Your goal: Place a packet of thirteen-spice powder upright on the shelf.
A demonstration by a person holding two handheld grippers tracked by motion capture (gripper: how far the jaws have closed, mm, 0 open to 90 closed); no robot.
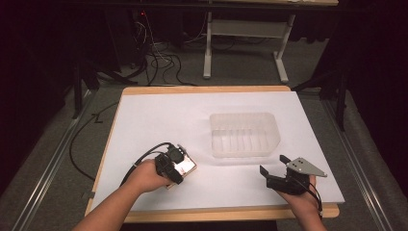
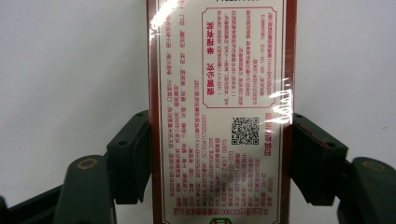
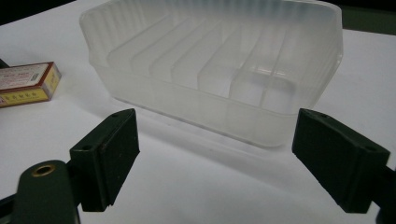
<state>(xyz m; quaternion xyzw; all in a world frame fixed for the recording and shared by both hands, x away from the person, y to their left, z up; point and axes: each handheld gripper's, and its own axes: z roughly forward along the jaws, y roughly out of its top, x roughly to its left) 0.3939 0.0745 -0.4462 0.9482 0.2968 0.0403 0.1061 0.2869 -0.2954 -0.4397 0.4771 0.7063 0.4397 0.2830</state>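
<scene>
Left gripper [image 2: 219, 154] fingers [image 2: 133, 156] clenched on the long sides of a printed box [image 2: 219, 93] lying flat on the white table [image 1: 159, 120], right gripper [image 3: 217, 158] fingers [image 3: 109, 156] spread wide and empty, clear tray [image 3: 219, 70] just beyond them, box off to their left

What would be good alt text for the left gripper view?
The left gripper is shut on a flat box wrapped in glossy film, one black jaw on each long side. The box's pale face carries red print and a QR code, over a white table.
</scene>
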